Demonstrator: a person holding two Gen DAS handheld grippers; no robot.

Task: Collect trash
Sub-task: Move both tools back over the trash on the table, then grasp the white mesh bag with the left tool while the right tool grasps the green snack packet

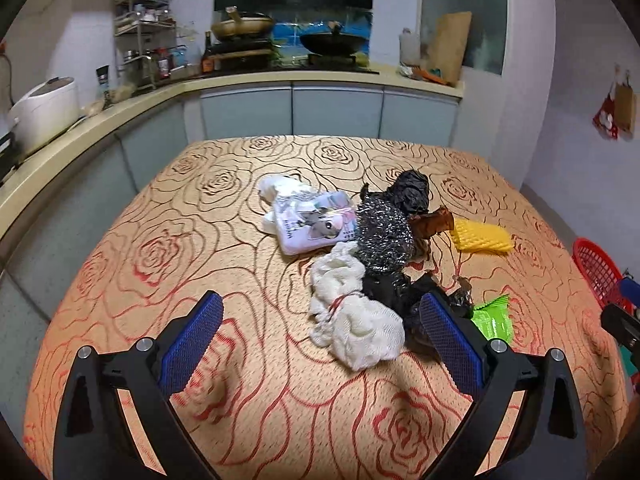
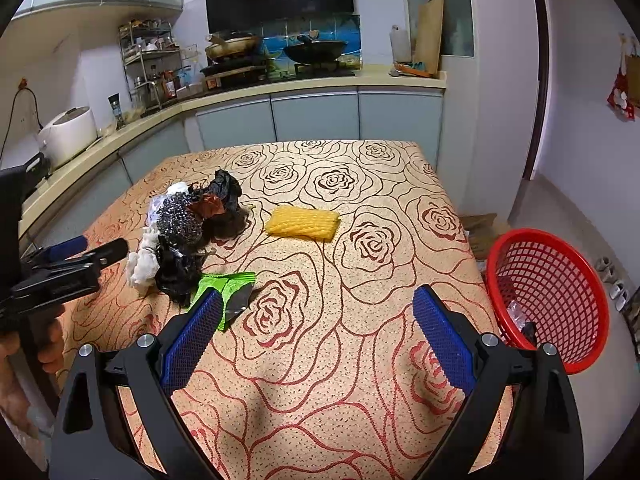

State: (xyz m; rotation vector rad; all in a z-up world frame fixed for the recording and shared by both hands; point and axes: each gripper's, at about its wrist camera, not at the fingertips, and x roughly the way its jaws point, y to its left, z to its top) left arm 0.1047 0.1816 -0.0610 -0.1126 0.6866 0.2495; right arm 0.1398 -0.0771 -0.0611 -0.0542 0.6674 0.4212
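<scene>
Trash pile [image 1: 372,256] mid-bench [image 2: 320,400]. Yellow foam sleeve [image 2: 303,222] just right of pile, long axis crosswise. Green wrapper [image 2: 224,284] partly hidden behind right hand-held gripper [image 2: 318,336]. Both right and left hand-held gripper [image 1: 320,336] spread, empty. Red basket [image 2: 552,296] off bench, right of pile.

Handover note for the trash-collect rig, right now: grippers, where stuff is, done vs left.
Left gripper: open, empty, above the table in front of the pile.
Right gripper: open, empty, over bare tablecloth near the table's right edge.
Trash on the table: white cloth wad, black plastic bag, steel scrubber, printed pouch, brown wrapper, green wrapper, all clustered; yellow foam sleeve lies apart.
Red basket sits off the table's right side.
Done: a few scraps seem to lie in the basket.
Left: the whole pile plus the foam sleeve.
</scene>
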